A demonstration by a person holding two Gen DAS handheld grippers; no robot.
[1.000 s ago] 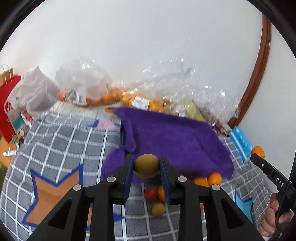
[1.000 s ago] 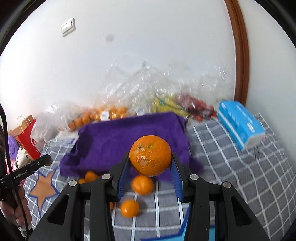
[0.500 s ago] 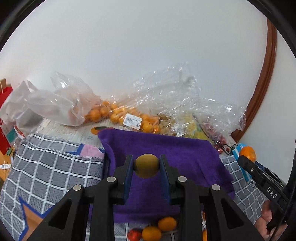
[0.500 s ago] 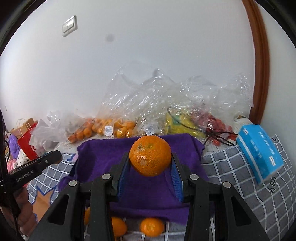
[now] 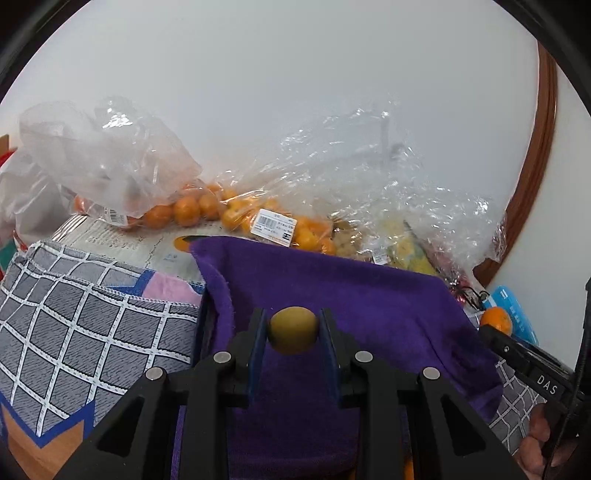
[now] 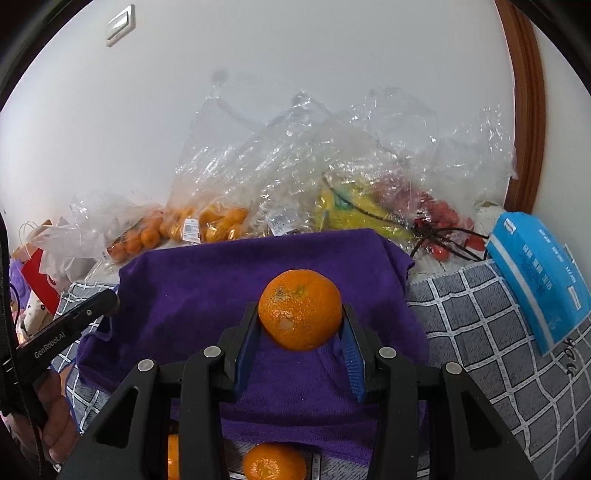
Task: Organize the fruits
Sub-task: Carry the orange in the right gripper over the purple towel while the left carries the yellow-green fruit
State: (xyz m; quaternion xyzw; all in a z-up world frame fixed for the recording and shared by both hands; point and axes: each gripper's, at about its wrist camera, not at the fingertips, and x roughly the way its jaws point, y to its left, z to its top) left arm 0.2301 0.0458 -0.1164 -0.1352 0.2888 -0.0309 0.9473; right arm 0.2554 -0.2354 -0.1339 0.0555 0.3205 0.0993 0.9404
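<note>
Fruit fills both sets of jaws. The left gripper (image 5: 293, 328) pinches a small, smooth, olive-yellow round fruit (image 5: 293, 329) between its blue-lined pads, jaws drawn narrow around it, held up over a plush purple towel (image 5: 351, 310) with a nappy, fleecy pile. The right gripper (image 6: 301, 326) clamps a larger orange (image 6: 300, 309), its dimpled rind marked with a pale scuff and a few dark flecks; those jaws stand wider, the ribbed blue pads pressed to either side of the fruit, which also hangs above the same towel (image 6: 229, 280).

Under the towel lies a grey woven blanket (image 6: 491, 332) crossed by a white grid, with a blue-edged orange star shape at one corner in the left view. Two more small oranges (image 6: 275, 463) sit on it at the towel's near edge, partly hidden by the right gripper's black frame.

Against the white wall slump crinkled clear plastic bags (image 6: 332, 158), glossy and creased. One bag holds many little oranges (image 5: 188, 210) and carries a barcode sticker (image 5: 273, 231); farther right, the film covers yellow bananas (image 6: 354, 214) and small red fruit (image 6: 439, 218). A soft blue tissue pack (image 6: 539, 273) rests on the blanket near a curved brown wooden frame (image 6: 524, 110). A light switch (image 6: 120, 24) sits high on the wall.
</note>
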